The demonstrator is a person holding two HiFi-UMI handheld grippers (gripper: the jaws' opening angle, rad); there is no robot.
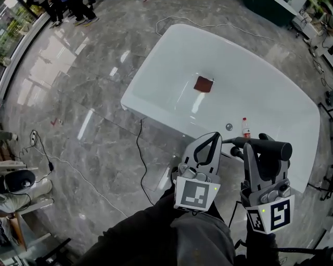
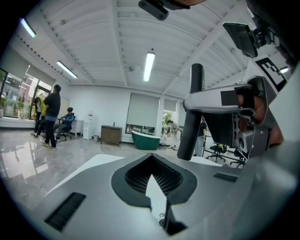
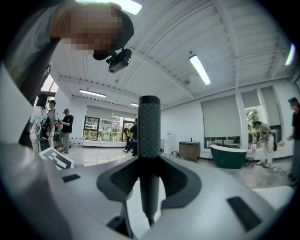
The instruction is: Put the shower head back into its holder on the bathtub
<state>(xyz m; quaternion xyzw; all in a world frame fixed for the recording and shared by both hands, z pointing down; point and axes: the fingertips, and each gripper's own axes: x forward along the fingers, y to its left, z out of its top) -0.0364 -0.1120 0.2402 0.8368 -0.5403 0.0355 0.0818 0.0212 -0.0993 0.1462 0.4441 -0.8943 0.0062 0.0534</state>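
Note:
The white bathtub (image 1: 171, 57) lies ahead on the grey marble floor, with a red-brown cloth (image 1: 203, 84) on its bottom. My right gripper (image 1: 257, 143) is shut on the dark, textured shower head handle (image 1: 270, 149), held level over the tub's near rim. In the right gripper view the handle (image 3: 149, 136) stands upright between the jaws of the right gripper (image 3: 149, 161). My left gripper (image 1: 214, 136) is beside it, shut and empty; the left gripper (image 2: 152, 157) has its tips together, with the handle (image 2: 190, 112) to its right. I cannot make out the holder.
A small bottle with a red label (image 1: 245, 127) and a round silver fitting (image 1: 228, 126) are on the tub near the grippers. A black cable (image 1: 139, 150) runs over the floor left of the tub. People stand far off (image 1: 73, 10). A green tub (image 2: 146, 139) stands across the room.

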